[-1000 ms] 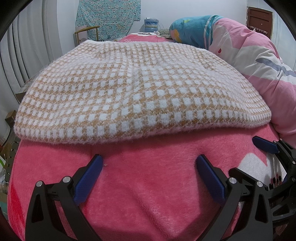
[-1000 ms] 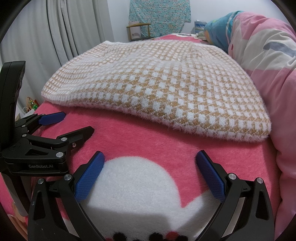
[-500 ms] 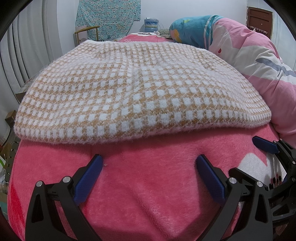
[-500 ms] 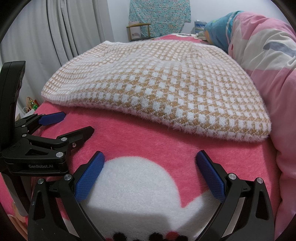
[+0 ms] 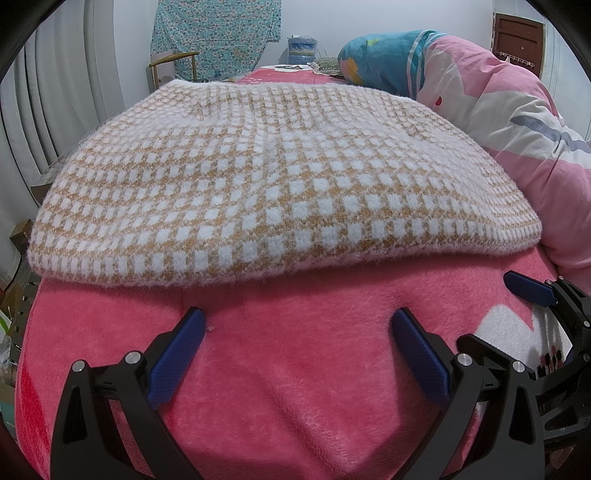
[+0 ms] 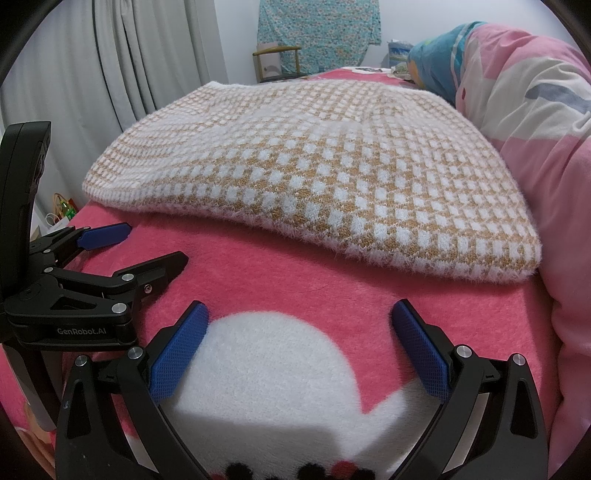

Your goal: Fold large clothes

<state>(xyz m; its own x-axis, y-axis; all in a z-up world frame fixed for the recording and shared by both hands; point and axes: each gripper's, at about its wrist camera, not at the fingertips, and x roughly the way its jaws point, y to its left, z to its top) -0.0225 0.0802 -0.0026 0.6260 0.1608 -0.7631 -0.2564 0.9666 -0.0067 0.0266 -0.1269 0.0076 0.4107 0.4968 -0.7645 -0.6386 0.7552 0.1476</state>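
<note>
Knitwear fills the frame: a fuzzy tan-and-white checked sweater (image 5: 280,177) lies flat and folded on a bright pink fleece blanket (image 5: 295,398) covering a bed, its near hem running from 9 o'clock to 3 o'clock across the left wrist view. The left gripper (image 5: 295,350) hovers at 6 o'clock just short of that hem, its blue-padded fingers (image 5: 177,354) spread wide and holding nothing. The right gripper (image 6: 299,347) hangs beside it over a white patch in the blanket's print, fingers (image 6: 421,350) likewise wide apart and empty, clear of the garment. Each tool shows in the other's camera: the right one at 4 o'clock in the left view, the left one at 9 o'clock in the right view. A pink patterned quilt (image 5: 517,122) is heaped against the sweater's edge at 2 o'clock. Grey curtains (image 6: 140,62) hang at 10 o'clock in the right view, and a floral cloth (image 5: 218,33) is draped at 12 o'clock behind a wooden chair (image 5: 173,66).
</note>
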